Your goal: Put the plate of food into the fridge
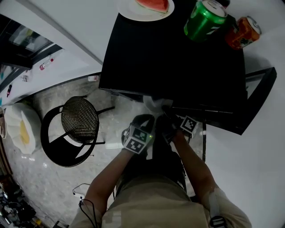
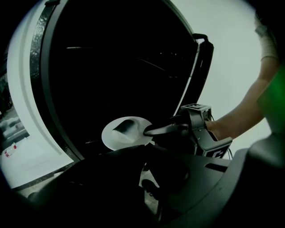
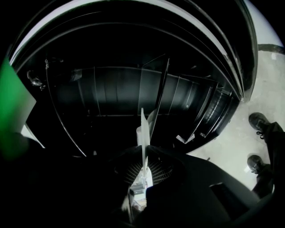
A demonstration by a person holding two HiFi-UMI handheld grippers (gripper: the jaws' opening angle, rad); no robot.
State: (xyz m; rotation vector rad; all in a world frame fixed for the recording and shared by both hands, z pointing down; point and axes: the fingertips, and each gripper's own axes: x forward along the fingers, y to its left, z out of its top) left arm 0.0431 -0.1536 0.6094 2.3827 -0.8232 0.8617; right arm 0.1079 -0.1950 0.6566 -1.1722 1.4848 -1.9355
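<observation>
My right gripper (image 3: pixel 143 165) is shut on the rim of a white plate (image 3: pixel 143 131), which shows edge-on and points into the dark open fridge (image 3: pixel 133 89). In the left gripper view the same plate (image 2: pixel 116 139) carries a dark piece of food (image 2: pixel 127 126), with the right gripper (image 2: pixel 149 130) pinching its right edge. My left gripper (image 2: pixel 144 149) hangs just below and in front of the plate, its dark jaws meeting at the tips with nothing between them. From the head view both grippers sit side by side under the fridge's front edge, the left gripper (image 1: pixel 141 127) beside the plate (image 1: pixel 153 103).
On top of the black fridge (image 1: pixel 178 58) stand a second plate with watermelon (image 1: pixel 147 6), a green can (image 1: pixel 205 18) and an orange can (image 1: pixel 242 32). The fridge door (image 1: pixel 260 89) stands open at the right. A black mesh stool (image 1: pixel 80 122) stands to the left.
</observation>
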